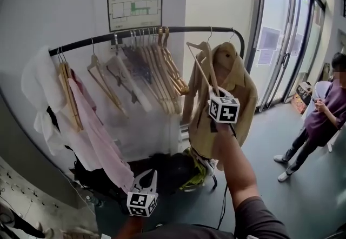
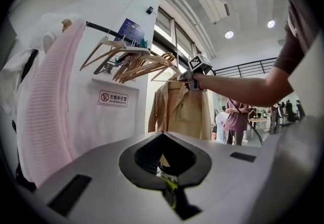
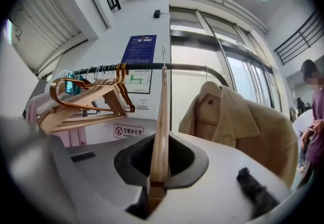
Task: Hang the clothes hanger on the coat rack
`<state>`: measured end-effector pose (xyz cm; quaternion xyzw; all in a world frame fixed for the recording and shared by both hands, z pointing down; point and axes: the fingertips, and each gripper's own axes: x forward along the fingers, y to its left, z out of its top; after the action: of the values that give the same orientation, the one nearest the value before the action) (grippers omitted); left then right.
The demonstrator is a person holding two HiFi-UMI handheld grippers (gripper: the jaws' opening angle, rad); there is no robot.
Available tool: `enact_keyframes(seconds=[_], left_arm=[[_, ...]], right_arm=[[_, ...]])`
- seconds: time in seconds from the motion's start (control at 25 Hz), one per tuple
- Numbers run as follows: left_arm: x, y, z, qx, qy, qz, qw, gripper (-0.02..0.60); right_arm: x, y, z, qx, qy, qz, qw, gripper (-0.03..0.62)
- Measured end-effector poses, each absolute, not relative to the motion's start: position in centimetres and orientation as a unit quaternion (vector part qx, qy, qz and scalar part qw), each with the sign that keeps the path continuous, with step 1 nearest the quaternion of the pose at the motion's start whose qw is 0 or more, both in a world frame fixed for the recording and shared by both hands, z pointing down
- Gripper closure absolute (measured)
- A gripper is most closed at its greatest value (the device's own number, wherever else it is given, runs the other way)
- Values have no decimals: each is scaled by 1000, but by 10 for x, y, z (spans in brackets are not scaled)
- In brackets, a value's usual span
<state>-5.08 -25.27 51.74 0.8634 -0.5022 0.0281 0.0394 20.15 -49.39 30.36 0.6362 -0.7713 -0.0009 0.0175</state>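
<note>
A black coat rack rail (image 1: pixel 178 30) runs along the white wall with several hangers and garments on it. My right gripper (image 1: pixel 212 92) is raised at arm's length and shut on a bare wooden hanger (image 1: pixel 201 62), which sits just under the rail beside a beige coat (image 1: pixel 230 84). In the right gripper view the wooden hanger (image 3: pixel 162 116) stands upright between the jaws of the right gripper (image 3: pixel 158 180), and its metal hook (image 3: pixel 163 51) reaches up to the rail (image 3: pixel 195 67). I cannot tell whether the hook is over it. My left gripper (image 1: pixel 146 176) hangs low, shut and empty.
A bunch of empty wooden hangers (image 1: pixel 162 70) fills the rail's middle; pink (image 1: pixel 97 130) and white (image 1: pixel 38 84) garments hang at the left. Dark bags and yellow-green shoes (image 1: pixel 197 176) lie under the rack. A person (image 1: pixel 324 116) stands at the right by the glass doors (image 1: pixel 286 43).
</note>
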Motion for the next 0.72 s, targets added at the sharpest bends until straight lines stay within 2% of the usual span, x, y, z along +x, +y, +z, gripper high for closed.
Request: enact_keyframes(seconds=[0.72], left_arm=[[-87,-251,513,838,-544,26,36,580]], right_arm=[[196,-533,300,618,-783,28,64,568]])
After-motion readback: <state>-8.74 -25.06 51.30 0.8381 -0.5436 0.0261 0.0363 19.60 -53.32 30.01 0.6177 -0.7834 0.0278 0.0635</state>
